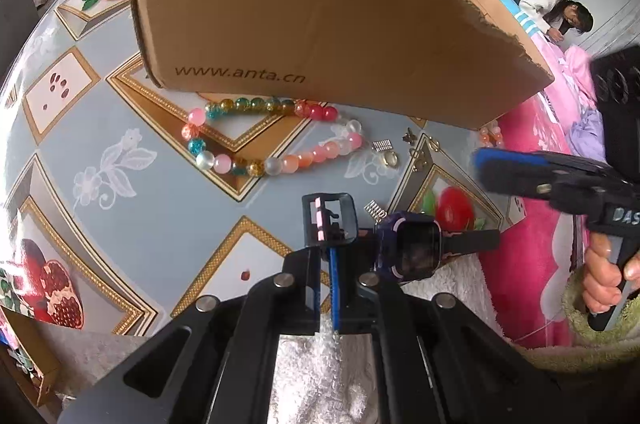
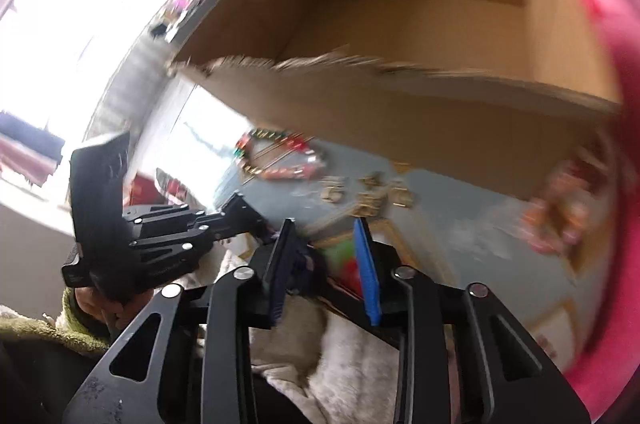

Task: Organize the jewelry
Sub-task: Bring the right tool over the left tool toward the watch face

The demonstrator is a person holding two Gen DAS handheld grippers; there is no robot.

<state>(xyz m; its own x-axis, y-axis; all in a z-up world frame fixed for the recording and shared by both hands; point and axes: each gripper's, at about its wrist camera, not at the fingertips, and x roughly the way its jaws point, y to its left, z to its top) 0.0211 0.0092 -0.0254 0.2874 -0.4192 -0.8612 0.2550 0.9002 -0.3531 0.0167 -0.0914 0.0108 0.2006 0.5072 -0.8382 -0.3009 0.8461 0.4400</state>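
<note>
At 12 o'clock off left gripper (image 1: 326, 244): clenched on smartwatch (image 1: 412, 250) strap, long axis crosswise to fingers. Cardboard box (image 1: 304, 20) beyond, past bead necklace (image 1: 272, 140). Right gripper (image 2: 326, 266) released, holding nothing, farther from watch. Probably lift fwd into box w/ left.

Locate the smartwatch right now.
Left wrist view, low centre: the purple smartwatch hangs by its strap from the shut left hand-held gripper, below the bead bracelet.

The table (image 1: 120, 128) wears a fruit-print cloth — the box (image 1: 320, 24) stands on it, beads (image 1: 272, 140) just before the box, small gold clasps (image 1: 404, 148) right of those.
</note>
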